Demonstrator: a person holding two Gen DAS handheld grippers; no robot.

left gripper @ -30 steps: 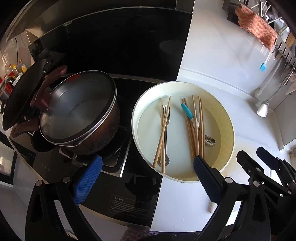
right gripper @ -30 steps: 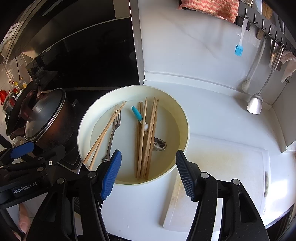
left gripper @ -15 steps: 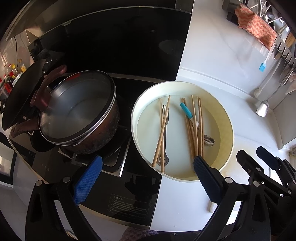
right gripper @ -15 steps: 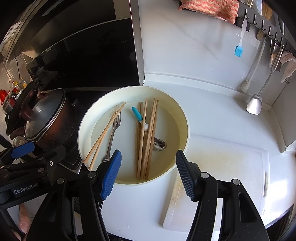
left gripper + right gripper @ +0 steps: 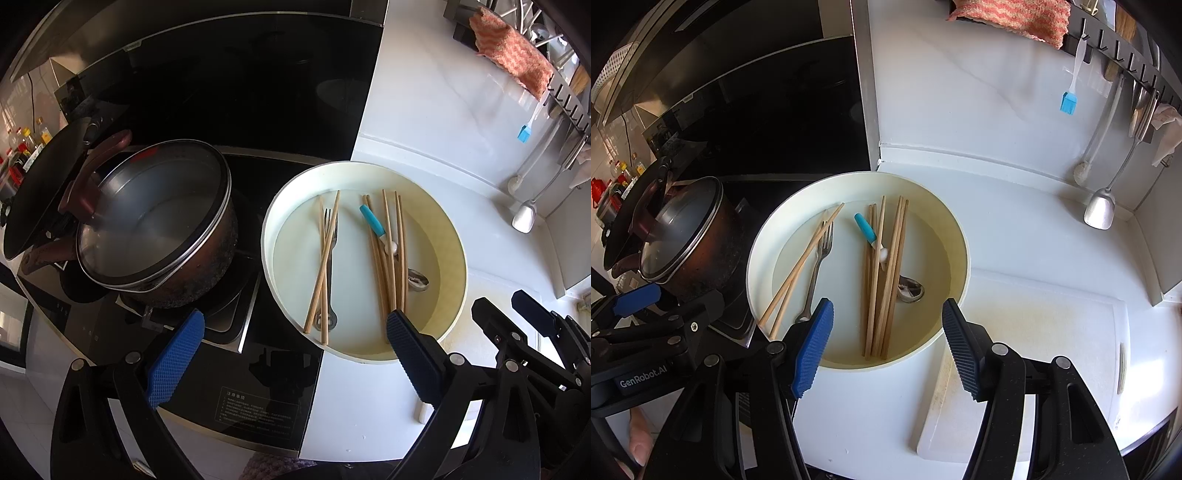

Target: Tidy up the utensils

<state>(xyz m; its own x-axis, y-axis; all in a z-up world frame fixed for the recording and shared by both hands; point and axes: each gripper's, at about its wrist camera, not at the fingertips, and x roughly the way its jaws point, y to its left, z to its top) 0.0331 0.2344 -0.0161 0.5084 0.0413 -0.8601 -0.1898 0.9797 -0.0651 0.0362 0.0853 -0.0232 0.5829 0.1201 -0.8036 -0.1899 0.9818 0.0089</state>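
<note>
Utensils: chopsticks (image 5: 886,273), fork (image 5: 816,273), spoon (image 5: 910,290) and blue-handled tool (image 5: 866,229) lying in cream basin (image 5: 857,363) on table. Left gripper (image 5: 291,354) jaws wide open, empty, above stove-basin edge. Right gripper (image 5: 886,343) jaws open, empty, over basin's near rim. No change versus earlier frames.

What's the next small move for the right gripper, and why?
Probably lower the right gripper into the basin onto the chopstick bundle. Its jaws are open and empty, hovering at the basin's near rim right over that bundle. All the utensils, including the fork and spoon, lie unsorted inside. The left gripper is open and empty too.
</note>
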